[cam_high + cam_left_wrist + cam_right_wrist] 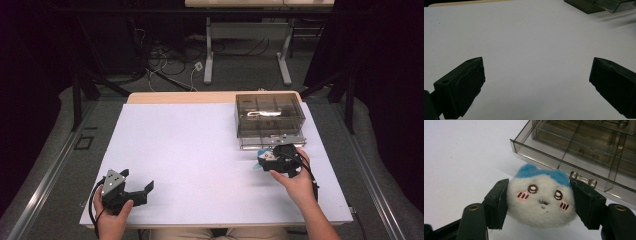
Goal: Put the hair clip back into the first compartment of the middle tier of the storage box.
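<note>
The right gripper (540, 202) clenched a small plush face (541, 198) just in front of the smoky drawer box (270, 120), far right; the left gripper (134, 186) rested released, near left.

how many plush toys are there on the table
1. The white plush face with blue ears sits clamped between the right gripper jaws, just in front of the smoky plastic drawer box. Its tinted compartments could hide others.

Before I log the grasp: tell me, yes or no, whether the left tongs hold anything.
No. In the left gripper view the left tongs stand wide open over the bare white table, nothing between their jaws.
</note>
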